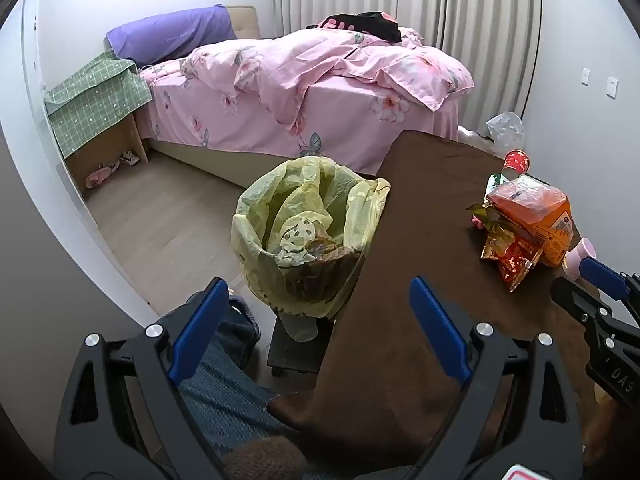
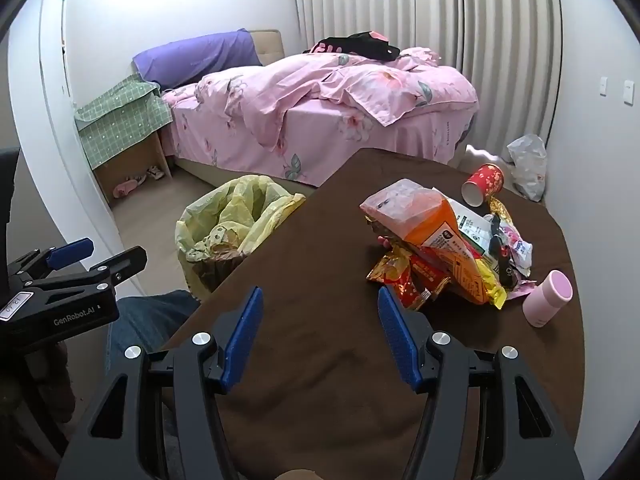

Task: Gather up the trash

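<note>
Right wrist view has the right gripper (image 2: pixel 320 336) over the brown table (image 2: pixel 320 360), jaws spread wide with nothing between them. At 1 o'clock from it lies the trash pile: an orange bag (image 2: pixel 436 228) on top of red and gold wrappers (image 2: pixel 400 276), a tipped red paper cup (image 2: pixel 482 184) at the far side, and a pink cup (image 2: pixel 548 298) lying on its side at 3 o'clock of the pile, close beside it. Bare cloth separates the jaws from the pile. Left wrist view shows the left gripper (image 1: pixel 316 332) also wide open and empty, straddling the table's left edge. At 12 o'clock from it stands the bin (image 1: pixel 304 232) on the floor, lined with a yellow bag, some crumpled printed paper already inside; its rim sits tight against the table edge. Behind is a pink bed (image 1: pixel 320 92), with open wooden floor (image 1: pixel 160 216) at 10 o'clock of the bin.
</note>
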`<state>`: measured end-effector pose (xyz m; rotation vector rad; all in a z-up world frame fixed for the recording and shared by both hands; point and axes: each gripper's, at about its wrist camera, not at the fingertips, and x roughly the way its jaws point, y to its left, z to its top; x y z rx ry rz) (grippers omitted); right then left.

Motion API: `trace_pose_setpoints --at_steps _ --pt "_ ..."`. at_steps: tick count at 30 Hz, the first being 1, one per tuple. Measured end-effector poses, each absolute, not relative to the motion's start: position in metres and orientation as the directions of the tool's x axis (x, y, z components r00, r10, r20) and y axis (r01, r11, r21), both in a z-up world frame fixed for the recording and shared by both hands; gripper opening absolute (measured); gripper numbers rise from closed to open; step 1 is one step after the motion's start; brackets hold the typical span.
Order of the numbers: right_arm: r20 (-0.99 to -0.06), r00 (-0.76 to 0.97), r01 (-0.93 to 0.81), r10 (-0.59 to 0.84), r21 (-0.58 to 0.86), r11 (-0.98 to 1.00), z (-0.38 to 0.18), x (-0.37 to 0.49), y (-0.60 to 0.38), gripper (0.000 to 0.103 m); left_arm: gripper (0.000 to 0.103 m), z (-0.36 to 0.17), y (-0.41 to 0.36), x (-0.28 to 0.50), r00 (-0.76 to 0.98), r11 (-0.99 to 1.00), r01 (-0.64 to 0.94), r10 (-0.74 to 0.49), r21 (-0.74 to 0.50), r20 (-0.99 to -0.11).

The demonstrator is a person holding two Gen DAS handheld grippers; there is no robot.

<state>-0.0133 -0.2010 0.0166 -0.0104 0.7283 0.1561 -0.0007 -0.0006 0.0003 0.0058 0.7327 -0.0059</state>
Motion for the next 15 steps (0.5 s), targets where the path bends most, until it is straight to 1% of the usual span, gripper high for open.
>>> trace_pose_setpoints --at_steps 1,15 --pt "-0.666 0.733 -0.147 0.138 0.043 0.988 0.016 -0.013 -0.201 0.057 0.087 0.000 0.002 0.001 0.732 1.000 0.008 -0.021 -0.022 -0.681" --pt "-0.663 0.735 -0.149 0.143 0.049 0.988 0.018 -0.014 -0.200 0.057 0.087 -0.001 0.014 0.000 0.737 1.000 0.003 -0.009 -0.010 -0.676"
